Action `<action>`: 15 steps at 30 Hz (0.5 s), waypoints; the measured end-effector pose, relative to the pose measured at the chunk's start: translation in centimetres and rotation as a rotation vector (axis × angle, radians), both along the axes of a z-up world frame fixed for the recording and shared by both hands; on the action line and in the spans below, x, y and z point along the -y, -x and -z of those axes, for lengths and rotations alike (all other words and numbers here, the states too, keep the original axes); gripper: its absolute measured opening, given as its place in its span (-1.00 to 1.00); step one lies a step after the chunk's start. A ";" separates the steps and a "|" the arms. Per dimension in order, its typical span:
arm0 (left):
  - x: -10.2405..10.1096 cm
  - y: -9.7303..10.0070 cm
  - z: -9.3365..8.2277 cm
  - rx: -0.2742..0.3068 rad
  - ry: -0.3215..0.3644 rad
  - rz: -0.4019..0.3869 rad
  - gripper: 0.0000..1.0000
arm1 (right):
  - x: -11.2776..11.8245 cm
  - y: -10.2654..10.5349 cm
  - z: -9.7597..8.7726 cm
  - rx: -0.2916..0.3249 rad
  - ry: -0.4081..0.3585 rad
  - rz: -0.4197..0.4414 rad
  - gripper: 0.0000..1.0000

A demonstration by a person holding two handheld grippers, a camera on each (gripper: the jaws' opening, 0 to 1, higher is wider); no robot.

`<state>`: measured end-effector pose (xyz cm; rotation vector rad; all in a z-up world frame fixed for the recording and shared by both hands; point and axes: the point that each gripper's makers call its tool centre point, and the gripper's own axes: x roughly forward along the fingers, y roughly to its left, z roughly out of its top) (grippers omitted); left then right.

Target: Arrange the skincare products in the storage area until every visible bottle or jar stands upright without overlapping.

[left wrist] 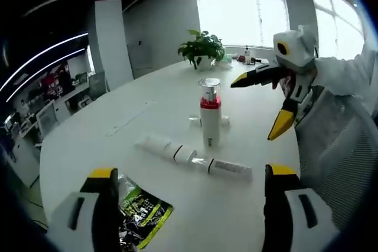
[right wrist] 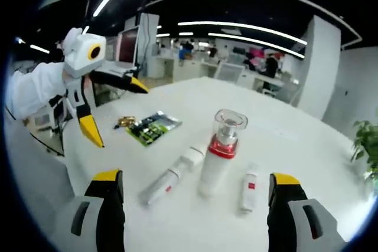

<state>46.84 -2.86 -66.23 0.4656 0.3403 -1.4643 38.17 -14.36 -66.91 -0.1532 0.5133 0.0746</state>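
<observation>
Our left gripper (left wrist: 192, 205) and right gripper (right wrist: 198, 208) both agape, upright bottle (right wrist: 220, 151) beyond, untouched, between lying tubes (right wrist: 171, 178).

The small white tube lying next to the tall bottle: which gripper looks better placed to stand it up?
Probably the right gripper: in its own view the small white tube lies just ahead of its open jaws, whereas for the left gripper it lies behind the upright pump bottle.

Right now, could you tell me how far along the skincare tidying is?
Done: the pump bottle stands upright. In hand: nothing; the left gripper and right gripper are open and empty. Left: the long tube and small tube lie flat on the table.
</observation>
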 end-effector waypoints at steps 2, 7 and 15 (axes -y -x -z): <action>-0.6 0.0 0.0 -0.003 -0.002 -0.008 0.99 | 0.0 0.4 0.1 -0.011 0.015 -0.003 1.00; -2.1 0.0 0.0 -0.020 -0.012 -0.030 0.99 | -0.2 1.3 -0.2 -0.019 0.018 0.000 1.00; -4.2 0.0 -0.3 -0.021 0.011 -0.065 0.99 | -0.7 2.0 -1.1 0.000 0.042 0.012 1.00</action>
